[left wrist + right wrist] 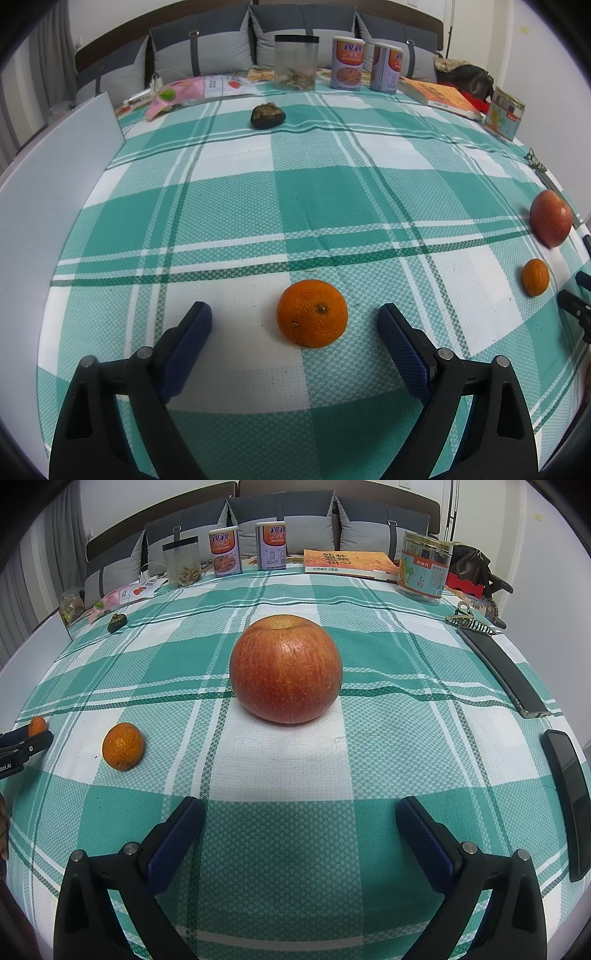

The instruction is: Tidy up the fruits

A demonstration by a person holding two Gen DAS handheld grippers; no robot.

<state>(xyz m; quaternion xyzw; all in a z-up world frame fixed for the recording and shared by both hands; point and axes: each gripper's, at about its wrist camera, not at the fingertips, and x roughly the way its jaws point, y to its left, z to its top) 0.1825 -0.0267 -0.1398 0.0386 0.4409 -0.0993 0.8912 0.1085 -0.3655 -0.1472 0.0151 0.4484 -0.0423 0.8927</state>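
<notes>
Woven green-white check cloth (pixel 295 849) on table; one smooth round apple (pixel 285 669) at 12 o'clock, two pebbly oranges (pixel 312 313) (pixel 122 746); left gripper (pixel 294 317) and right gripper (pixel 300 810) fingers apart, empty

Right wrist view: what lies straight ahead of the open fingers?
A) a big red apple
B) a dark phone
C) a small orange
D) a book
A: the apple sits on the checked cloth dead ahead of the right gripper; the small orange lies off to the left.
</notes>
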